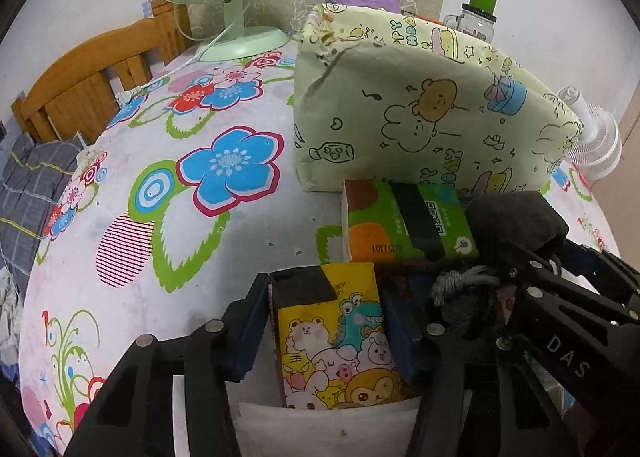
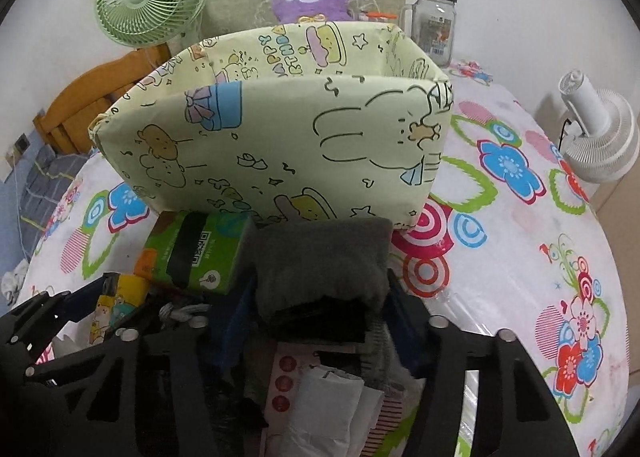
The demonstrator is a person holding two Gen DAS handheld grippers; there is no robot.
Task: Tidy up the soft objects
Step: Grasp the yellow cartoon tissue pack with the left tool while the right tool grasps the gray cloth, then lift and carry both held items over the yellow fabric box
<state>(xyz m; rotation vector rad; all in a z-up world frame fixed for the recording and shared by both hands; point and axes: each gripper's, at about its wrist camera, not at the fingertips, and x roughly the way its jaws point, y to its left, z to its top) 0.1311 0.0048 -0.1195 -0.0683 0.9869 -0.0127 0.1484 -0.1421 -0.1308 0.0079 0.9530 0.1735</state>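
Near the front edge of the table (image 1: 120, 217), the left gripper (image 1: 320, 321) is clamping a yellow cartoon tissue pack (image 1: 336, 337) while the right gripper (image 2: 320, 297) is closing around a grey rolled cloth (image 2: 320, 257). Both being soft, either could be slipping or snagging the fabric bin's (image 2: 280, 137) wall. Whether anything is sitting inside the bin, I cannot tell.

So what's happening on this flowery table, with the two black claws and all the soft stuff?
Someone is tidying soft things with two handheld claws. The left claw sits around a yellow cartoon tissue pack, pads at its sides. The right claw straddles a folded grey cloth. A green tissue pack lies between them, right in front of the pale green fabric bin, which looks like the destination. Nothing has been lifted yet.
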